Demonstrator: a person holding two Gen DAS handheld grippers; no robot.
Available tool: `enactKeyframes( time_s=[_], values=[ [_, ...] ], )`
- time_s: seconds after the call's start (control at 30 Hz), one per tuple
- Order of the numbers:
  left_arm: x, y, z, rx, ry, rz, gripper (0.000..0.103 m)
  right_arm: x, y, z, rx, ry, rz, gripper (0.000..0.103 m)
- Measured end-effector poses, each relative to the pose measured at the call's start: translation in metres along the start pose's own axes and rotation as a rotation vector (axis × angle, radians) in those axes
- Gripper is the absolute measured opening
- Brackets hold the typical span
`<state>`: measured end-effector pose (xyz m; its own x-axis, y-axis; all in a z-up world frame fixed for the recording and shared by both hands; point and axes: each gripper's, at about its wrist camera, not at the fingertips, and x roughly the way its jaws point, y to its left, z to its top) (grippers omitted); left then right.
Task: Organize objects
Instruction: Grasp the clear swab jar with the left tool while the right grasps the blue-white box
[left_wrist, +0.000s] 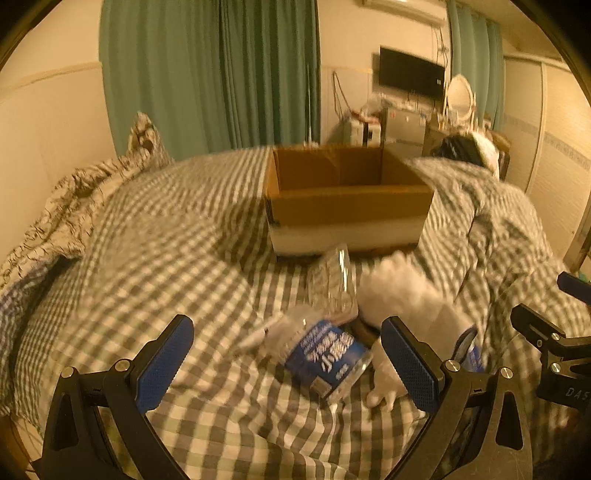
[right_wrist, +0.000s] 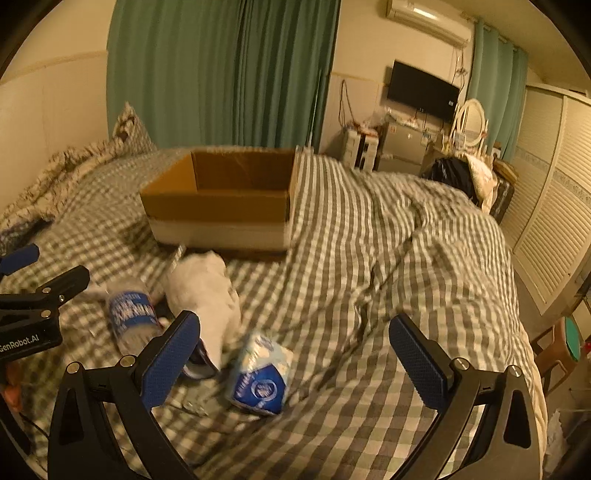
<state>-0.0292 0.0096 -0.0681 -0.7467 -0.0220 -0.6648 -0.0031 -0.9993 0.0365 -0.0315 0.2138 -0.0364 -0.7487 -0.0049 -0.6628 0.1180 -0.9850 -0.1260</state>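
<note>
both grippers hang over the bed, fingers wide apart, holding nothing.
left view: the left gripper (left_wrist: 286, 360) is above a bottle (left_wrist: 325, 356), near the box (left_wrist: 347, 206). right view: the right gripper (right_wrist: 295, 354) is above a tissue pack (right_wrist: 262, 376) beside a white toy (right_wrist: 207, 295).

Green curtains (right_wrist: 221, 74), wall television (right_wrist: 421, 92)

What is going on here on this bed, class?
A person is tidying loose things off a checked bedspread using two hand-held grippers. Both the left gripper and the right gripper are open and hold nothing. A plastic bottle, a white soft toy, a clear wrapper and a blue tissue pack lie on the bed in front of an open cardboard box; no contents are visible inside it.
</note>
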Motion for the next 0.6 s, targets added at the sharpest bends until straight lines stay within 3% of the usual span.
enactKeyframes(
  time_s=[0.17,0.4,0.6],
  values=[
    [0.026,-0.009,-0.013,0.019,0.091,-0.013,0.103,0.033,-0.001,-0.016,-0.024,0.138,0.028,0.103],
    [0.052,-0.02,-0.025,0.074,0.153,-0.009,0.103,0.062,0.012,-0.03,-0.076,0.245,0.025,0.103],
    [0.069,-0.02,-0.028,0.101,0.2,-0.024,0.103,0.076,0.015,-0.036,-0.092,0.298,0.044,0.092]
  ],
)
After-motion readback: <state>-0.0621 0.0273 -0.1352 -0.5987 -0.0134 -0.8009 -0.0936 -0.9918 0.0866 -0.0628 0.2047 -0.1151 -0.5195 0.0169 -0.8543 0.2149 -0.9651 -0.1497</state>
